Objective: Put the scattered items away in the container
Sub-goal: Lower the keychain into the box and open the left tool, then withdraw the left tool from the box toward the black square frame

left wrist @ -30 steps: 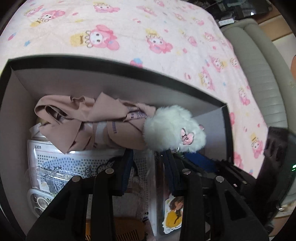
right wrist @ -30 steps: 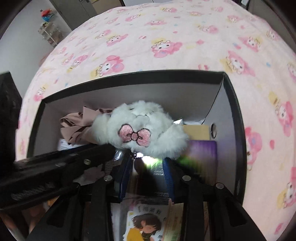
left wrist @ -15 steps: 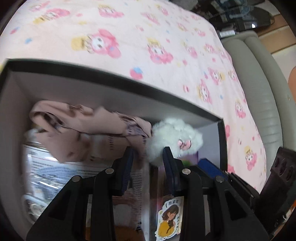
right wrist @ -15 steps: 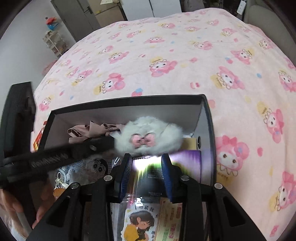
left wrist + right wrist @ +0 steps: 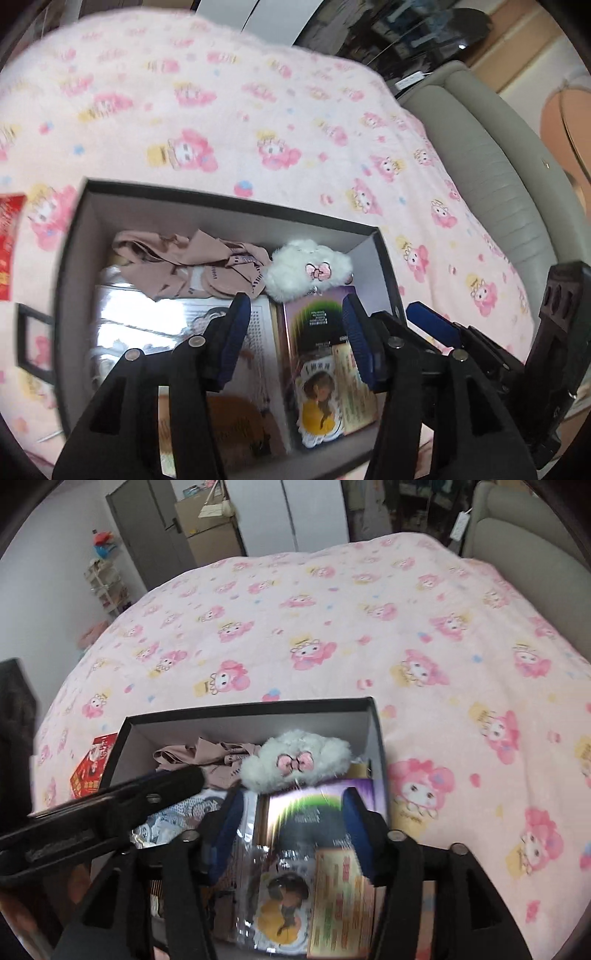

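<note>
A black box (image 5: 229,197) (image 5: 251,708) stands on the pink bed. Inside lie a white fluffy plush with a pink bow (image 5: 308,269) (image 5: 295,762), a crumpled pink-brown garment (image 5: 188,260) (image 5: 207,758), a purple packet with a cartoon girl (image 5: 321,350) (image 5: 314,812) and clear plastic packs (image 5: 147,325). My left gripper (image 5: 295,328) is open and empty above the box. My right gripper (image 5: 291,827) is open and empty above the purple packet. The left gripper's arm (image 5: 110,805) crosses the right wrist view.
A red packet (image 5: 7,236) (image 5: 90,771) lies on the bedspread left of the box. A small black-framed item (image 5: 31,339) lies beside the box's left wall. A grey padded headboard (image 5: 491,177) runs along the right. Cabinets and a door (image 5: 207,520) stand beyond the bed.
Both grippers have pulled back and up from the box, so more of the bed shows. The plush stays in the box. Both jaws have opened wider.
</note>
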Available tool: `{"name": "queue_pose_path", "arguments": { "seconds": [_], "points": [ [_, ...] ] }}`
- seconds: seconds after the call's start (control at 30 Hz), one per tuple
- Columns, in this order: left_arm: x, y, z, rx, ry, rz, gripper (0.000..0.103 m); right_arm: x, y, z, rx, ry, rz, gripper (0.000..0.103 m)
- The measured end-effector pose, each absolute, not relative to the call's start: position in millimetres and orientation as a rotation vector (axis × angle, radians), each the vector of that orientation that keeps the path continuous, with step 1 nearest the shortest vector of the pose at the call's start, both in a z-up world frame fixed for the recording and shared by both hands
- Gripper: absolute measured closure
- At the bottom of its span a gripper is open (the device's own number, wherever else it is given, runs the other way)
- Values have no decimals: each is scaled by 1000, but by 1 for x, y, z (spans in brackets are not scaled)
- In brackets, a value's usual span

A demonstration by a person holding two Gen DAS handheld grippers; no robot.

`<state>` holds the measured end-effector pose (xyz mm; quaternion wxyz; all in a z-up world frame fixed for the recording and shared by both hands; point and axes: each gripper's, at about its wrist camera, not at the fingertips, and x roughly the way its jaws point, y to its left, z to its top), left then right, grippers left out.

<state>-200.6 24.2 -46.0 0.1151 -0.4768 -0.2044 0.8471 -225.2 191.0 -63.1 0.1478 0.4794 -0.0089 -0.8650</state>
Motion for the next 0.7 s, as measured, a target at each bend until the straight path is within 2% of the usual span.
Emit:
{"name": "queue_pose_path", "arguments": {
  "seconds": [0.1, 0.43, 0.7],
  "points": [
    [-181, 27, -32, -1360, -524, 2523, 50, -206, 191, -57, 1383, -59, -2507, 46],
    [-106, 11, 9, -1266, -443, 2552, 47, -135, 189, -29, 1330, -176, -2554, 46],
    [-63, -5, 21, -1244, -393, 2584, 45, -97, 175, -15, 1304, -182, -2545, 46]
  ]
}}
